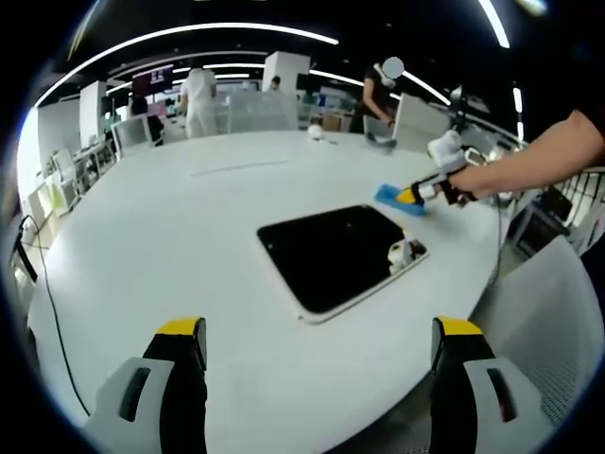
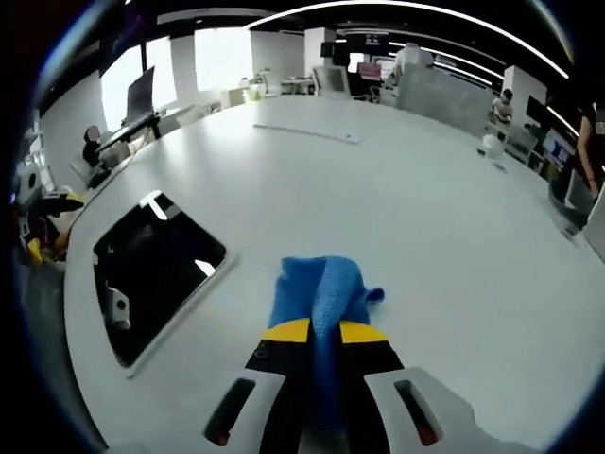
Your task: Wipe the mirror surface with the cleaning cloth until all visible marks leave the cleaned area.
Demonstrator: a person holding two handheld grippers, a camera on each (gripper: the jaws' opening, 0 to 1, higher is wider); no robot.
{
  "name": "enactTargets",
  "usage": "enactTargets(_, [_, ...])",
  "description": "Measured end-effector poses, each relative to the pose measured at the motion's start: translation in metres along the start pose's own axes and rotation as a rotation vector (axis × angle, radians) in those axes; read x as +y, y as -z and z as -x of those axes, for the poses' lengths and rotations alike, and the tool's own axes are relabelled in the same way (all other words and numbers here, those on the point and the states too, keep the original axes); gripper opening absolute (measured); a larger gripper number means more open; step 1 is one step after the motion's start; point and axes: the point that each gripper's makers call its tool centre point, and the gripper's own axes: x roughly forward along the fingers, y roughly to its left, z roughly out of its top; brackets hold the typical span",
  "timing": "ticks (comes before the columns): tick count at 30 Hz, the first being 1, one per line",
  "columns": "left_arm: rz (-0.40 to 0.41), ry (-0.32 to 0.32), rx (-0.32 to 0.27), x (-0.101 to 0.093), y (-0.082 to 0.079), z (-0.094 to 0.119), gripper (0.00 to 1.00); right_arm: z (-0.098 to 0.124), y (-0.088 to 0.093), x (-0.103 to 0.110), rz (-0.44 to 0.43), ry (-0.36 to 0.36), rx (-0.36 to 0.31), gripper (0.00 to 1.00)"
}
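Right tongs (image 2: 324, 333) pinch the soft, limp blue cloth (image 2: 321, 288) beside the fragile dark rectangular mirror (image 2: 151, 270); left tongs (image 1: 319, 342) gape empty.

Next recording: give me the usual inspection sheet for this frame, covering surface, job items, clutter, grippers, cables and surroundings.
Surface: white round table, mostly bare.
Job's things: mirror lying flat, white-framed; blue cleaning cloth beside it, not on the glass.
Clutter: thin strip and small white object far across.
Grippers: right gripper shut on cloth; left gripper open, short of mirror.
Cables: dark cable over table edge.
Surroundings: office desks, people standing.
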Motion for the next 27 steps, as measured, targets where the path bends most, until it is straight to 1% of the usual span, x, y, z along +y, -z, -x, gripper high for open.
enactTargets(5, [-0.002, 0.002, 0.004, -0.0008, 0.0007, 0.0000, 0.99, 0.0004, -0.0005, 0.0004, -0.005, 0.005, 0.008, 0.04])
enactTargets(8, [-0.004, 0.000, 0.011, -0.0001, 0.0024, -0.0004, 0.99, 0.0001, 0.0002, -0.0004, -0.031, 0.007, 0.006, 0.03])
enactTargets(15, [-0.009, -0.004, 0.013, 0.0004, 0.0027, -0.0002, 0.99, 0.0013, 0.0002, 0.0002, -0.048, 0.009, 0.014, 0.03])
enactTargets(17, [-0.006, -0.004, 0.011, 0.0003, 0.0021, 0.0001, 0.99, -0.0016, 0.0012, -0.0023, -0.045, 0.005, 0.020, 0.03])
enactTargets(19, [-0.005, -0.007, 0.008, 0.0007, 0.0014, 0.0006, 0.99, 0.0014, -0.0001, 0.0003, -0.044, 0.004, 0.026, 0.03])
enactTargets(27, [-0.006, -0.013, 0.000, 0.0011, -0.0002, 0.0015, 0.99, 0.0001, 0.0002, 0.0000, -0.037, 0.000, 0.056, 0.03])
